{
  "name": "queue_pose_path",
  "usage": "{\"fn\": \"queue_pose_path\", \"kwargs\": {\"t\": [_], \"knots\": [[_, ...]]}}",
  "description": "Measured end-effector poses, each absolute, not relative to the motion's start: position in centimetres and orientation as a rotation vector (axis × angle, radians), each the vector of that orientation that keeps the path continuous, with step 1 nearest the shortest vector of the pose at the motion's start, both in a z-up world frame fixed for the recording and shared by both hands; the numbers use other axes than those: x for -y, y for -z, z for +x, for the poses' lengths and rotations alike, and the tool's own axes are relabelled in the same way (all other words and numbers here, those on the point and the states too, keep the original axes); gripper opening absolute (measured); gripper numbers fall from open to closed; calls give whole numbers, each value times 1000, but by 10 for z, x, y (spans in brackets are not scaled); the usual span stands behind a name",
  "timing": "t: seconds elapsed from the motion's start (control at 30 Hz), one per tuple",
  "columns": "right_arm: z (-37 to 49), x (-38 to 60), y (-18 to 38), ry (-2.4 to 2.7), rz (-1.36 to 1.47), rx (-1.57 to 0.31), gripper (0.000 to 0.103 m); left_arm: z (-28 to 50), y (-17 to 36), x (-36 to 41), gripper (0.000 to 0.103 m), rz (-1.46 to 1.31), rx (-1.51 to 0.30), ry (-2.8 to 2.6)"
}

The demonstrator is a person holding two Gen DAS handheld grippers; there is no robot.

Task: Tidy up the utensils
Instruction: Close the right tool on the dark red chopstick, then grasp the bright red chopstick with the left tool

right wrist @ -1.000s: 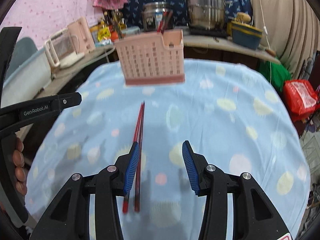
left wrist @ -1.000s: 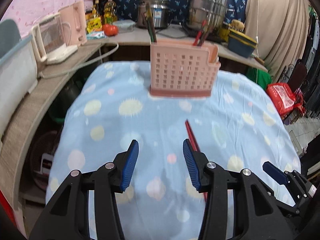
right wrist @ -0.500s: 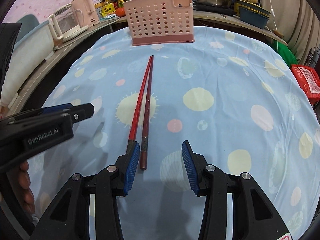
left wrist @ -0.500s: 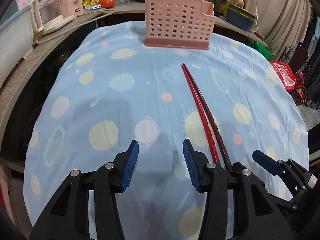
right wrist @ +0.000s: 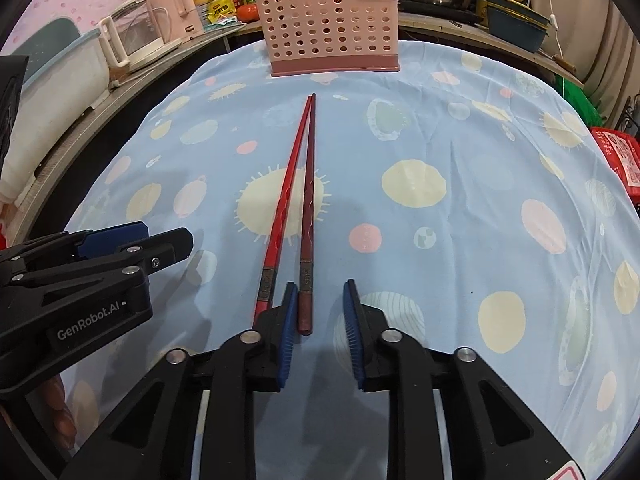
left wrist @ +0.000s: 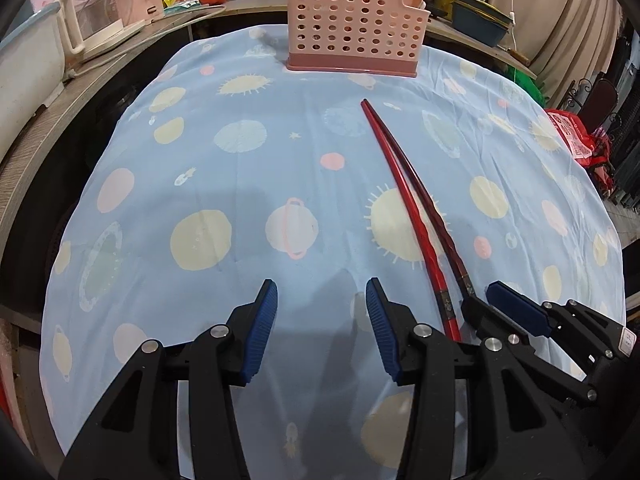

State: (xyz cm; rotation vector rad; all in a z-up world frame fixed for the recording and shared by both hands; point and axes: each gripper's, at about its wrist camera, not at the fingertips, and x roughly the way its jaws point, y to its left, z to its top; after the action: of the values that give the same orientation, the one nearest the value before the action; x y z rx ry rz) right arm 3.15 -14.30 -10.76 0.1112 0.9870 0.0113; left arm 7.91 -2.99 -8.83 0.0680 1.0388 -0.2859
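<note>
The right gripper (right wrist: pixel 320 300) is closing its fingers, the darker chopstick's (right wrist: pixel 308 208) butt end between them, against the left pad but not pinched; the red chopstick (right wrist: pixel 284 200) lies just outside, its end hidden behind the left finger. The left gripper (left wrist: pixel 320 300), marked "GenRobot.AI", hangs half open over bare surface (left wrist: pixel 240 160). Ahead, the pink holder's (right wrist: pixel 328 24) contents are hard to make out.

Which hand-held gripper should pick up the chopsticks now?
Right. The right hand-held gripper is closing with the darker chopstick end between its pads. The left hand-held gripper stands beside the pair, over bare tablecloth.
</note>
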Motion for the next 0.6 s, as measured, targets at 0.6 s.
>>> {"fn": "queue_pose_path", "kwargs": {"t": [0.6], "knots": [[15,170,108,38,161,-983,7,66,91,78,54,117,-1047,411]]}}
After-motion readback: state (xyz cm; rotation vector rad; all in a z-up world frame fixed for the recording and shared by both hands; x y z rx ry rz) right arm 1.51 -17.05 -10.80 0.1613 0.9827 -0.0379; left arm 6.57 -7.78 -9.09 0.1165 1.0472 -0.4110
